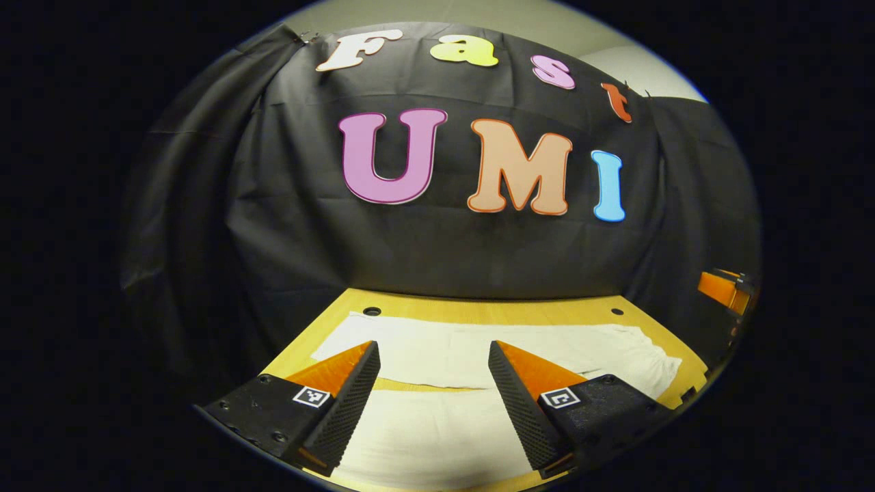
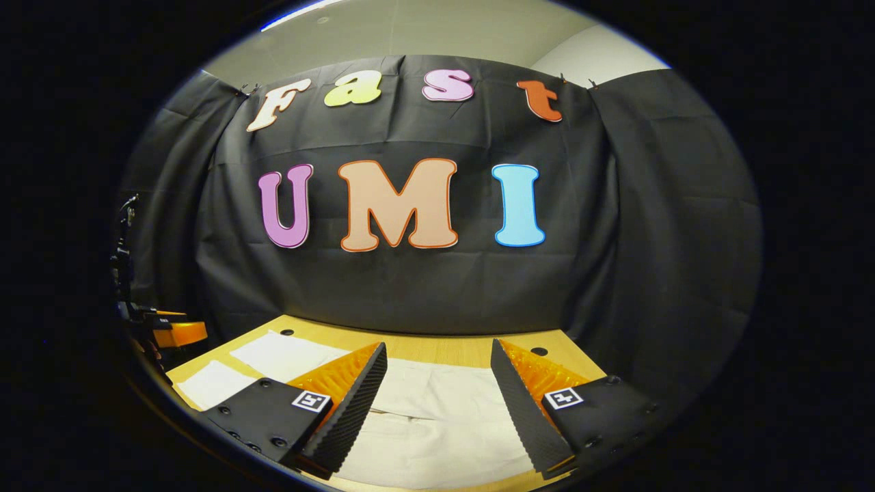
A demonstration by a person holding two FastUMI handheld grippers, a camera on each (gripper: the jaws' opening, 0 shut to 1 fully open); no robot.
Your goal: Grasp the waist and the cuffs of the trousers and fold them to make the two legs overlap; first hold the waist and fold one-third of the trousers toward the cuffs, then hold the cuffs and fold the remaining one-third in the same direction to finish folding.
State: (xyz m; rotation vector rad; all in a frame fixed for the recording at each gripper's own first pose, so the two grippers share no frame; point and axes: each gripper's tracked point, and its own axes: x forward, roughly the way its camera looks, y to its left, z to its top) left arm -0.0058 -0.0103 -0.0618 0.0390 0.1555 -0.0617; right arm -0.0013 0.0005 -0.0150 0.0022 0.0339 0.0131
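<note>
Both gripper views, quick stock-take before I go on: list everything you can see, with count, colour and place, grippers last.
trousers: one pair, white, spread flat across the table, both legs side by side with a gap of bare wood between them.
table: one, light wood, with small dark holes near its back edge, in front of the black cloth wall.
booth wall: one, black cloth, behind the table.
left gripper: one, fingers apart above the trousers, touching nothing.
right gripper: one, fingers apart above the trousers, touching nothing; it also shows at the right edge of the left gripper view.
</note>
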